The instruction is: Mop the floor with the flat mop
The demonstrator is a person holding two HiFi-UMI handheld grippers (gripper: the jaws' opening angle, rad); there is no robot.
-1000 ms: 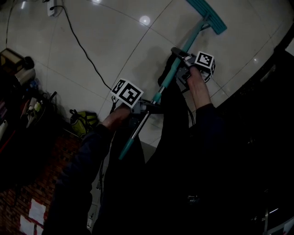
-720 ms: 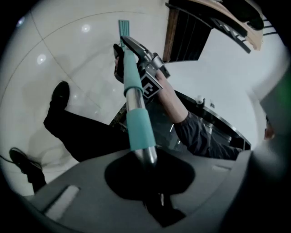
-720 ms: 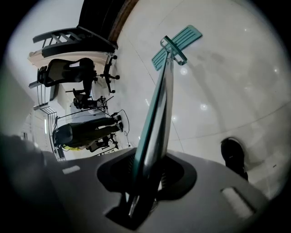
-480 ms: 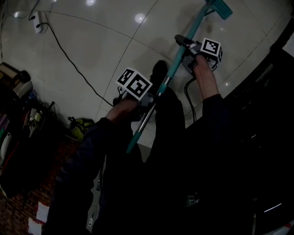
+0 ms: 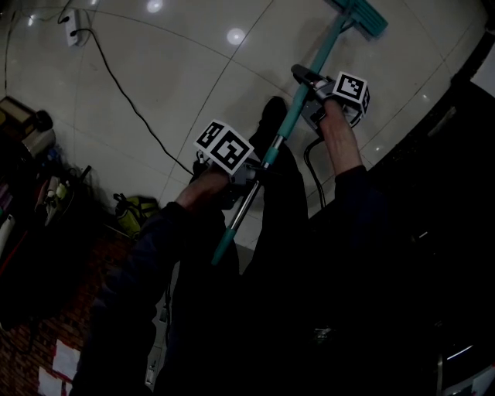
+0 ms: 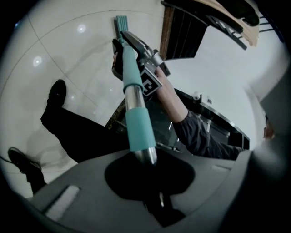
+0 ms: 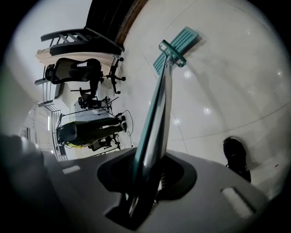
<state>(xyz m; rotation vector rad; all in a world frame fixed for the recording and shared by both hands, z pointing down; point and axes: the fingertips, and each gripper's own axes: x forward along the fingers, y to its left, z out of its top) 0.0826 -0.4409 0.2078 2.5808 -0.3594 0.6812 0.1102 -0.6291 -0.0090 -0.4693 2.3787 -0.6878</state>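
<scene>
Left tool (image 5: 257, 172) and right tool (image 5: 304, 83) are clamping the mop handle (image 5: 325, 50), right nearer the mop head (image 5: 362, 15) resting ahead

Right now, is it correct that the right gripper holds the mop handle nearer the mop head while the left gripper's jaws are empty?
Not quite: the left gripper is not empty; its jaws are shut on the mop handle, as the left gripper view shows. The right gripper does hold it nearer the mop head.

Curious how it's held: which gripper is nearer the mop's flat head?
Right. The right gripper clamps the pole closer to the mop head; the left gripper clamps it farther back.
</scene>
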